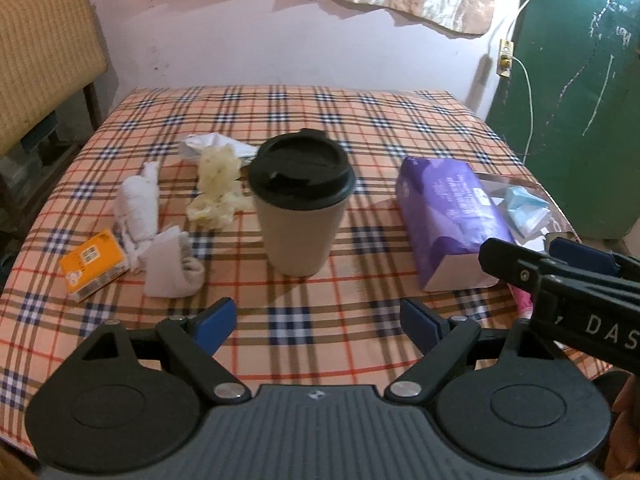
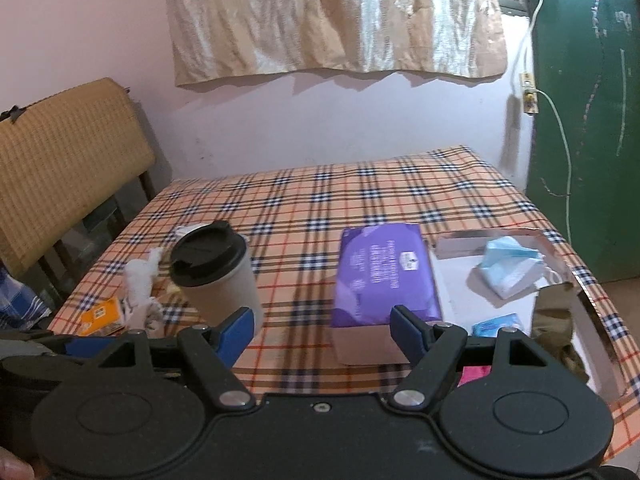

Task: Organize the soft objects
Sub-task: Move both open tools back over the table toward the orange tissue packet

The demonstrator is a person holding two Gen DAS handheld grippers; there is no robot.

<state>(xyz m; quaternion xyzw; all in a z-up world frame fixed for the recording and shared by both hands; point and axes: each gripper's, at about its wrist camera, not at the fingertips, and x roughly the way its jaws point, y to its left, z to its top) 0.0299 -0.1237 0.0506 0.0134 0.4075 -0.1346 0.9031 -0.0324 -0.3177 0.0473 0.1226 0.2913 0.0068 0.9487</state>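
**The cup stands in the way of the soft things**

Both grippers hang over the near edge of the checked tablecloth (image 1: 304, 120) with nothing in them. The left gripper (image 1: 316, 316) has its fingers wide apart, and so has the right gripper (image 2: 320, 332).

The soft things lie in two groups. On the left are a rolled white cloth (image 1: 136, 208), a grey sock (image 1: 176, 268), a crumpled yellowish bag (image 1: 216, 188) and an orange tissue packet (image 1: 94, 264), close together and partly touching. On the right a purple tissue pack (image 1: 448, 216) lies just beside a shallow white tray (image 2: 460, 280), which holds a blue face mask (image 2: 508, 268).

The tall paper cup (image 1: 300, 204) with its black lid stands upright between the groups. A reach across from the left pile to the tray could clip it and tip it over; whether it holds liquid I cannot tell.

The left pile is tangled, so a pinch on the cloth may drag the sock along. The two grippers are also near each other and could collide if both reach for the same side.
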